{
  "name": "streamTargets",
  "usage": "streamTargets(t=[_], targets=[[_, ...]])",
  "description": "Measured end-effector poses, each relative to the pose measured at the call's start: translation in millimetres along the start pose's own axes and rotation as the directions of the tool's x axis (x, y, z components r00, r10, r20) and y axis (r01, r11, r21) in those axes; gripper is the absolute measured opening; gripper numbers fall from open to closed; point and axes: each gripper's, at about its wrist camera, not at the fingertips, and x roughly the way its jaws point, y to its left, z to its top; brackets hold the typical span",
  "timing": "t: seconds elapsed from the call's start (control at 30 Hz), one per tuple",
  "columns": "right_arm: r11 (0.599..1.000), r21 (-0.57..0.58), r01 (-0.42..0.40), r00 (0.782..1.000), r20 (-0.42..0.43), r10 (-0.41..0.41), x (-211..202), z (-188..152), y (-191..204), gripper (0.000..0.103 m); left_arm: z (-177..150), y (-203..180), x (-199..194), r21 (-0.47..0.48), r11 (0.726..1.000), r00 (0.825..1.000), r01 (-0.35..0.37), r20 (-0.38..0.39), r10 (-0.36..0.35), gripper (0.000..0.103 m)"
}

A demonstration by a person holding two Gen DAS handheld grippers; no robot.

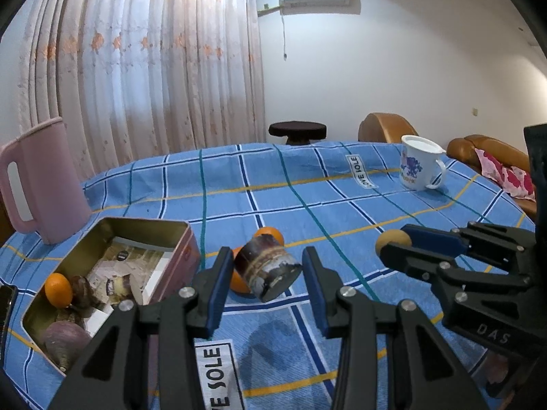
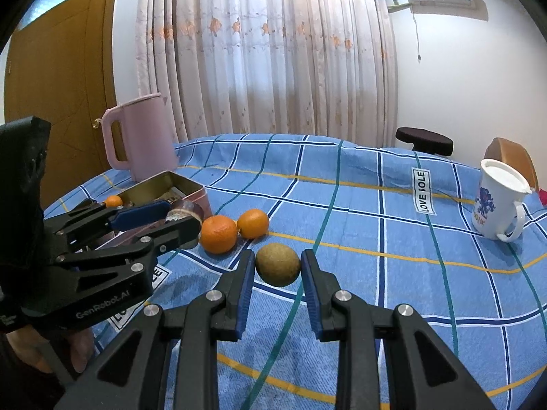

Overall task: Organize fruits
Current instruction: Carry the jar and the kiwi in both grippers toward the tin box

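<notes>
Holding two fruits over blue checked tablecloth (image 2: 342, 205) | left gripper (image 1: 268, 275) clamped on dark purple sugarcane stub (image 1: 266, 268) | right gripper (image 2: 277, 270) clamped on brownish-green round fruit (image 2: 277, 264) | advice: carry both level to open pink tin box (image 1: 184, 242), release low inside, avoid two loose oranges (image 2: 218, 234).

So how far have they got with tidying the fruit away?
Partly done. The tin box already holds a small orange and some dark purple pieces. In hand: the left gripper grips a dark sugarcane piece, and the right gripper grips a brownish round fruit. Left: two oranges lie on the blue cloth.
</notes>
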Motion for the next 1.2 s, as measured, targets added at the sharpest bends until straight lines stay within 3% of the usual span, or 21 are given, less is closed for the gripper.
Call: streamTargets(t=[0.27, 0.73, 1.2], targets=[[1.0, -0.017, 0.007, 0.999, 0.037, -0.006, -6, 0, 3, 0.029, 0, -1, -11, 0.005, 0.999, 0.998, -0.032, 0.06, 0.032, 0.043], [0.997, -0.062, 0.034, 0.999, 0.034, -0.032, -3, 1, 13, 0.029, 0, 8, -18, -0.005, 0.997, 0.994, -0.073, 0.085, 0.074, 0.043], [0.997, -0.076, 0.007, 1.0, 0.001, -0.007, 12, 4, 29, 0.029, -4, 34, -21, -0.039, 0.994, 0.993, -0.101, 0.062, 0.103, 0.043]])
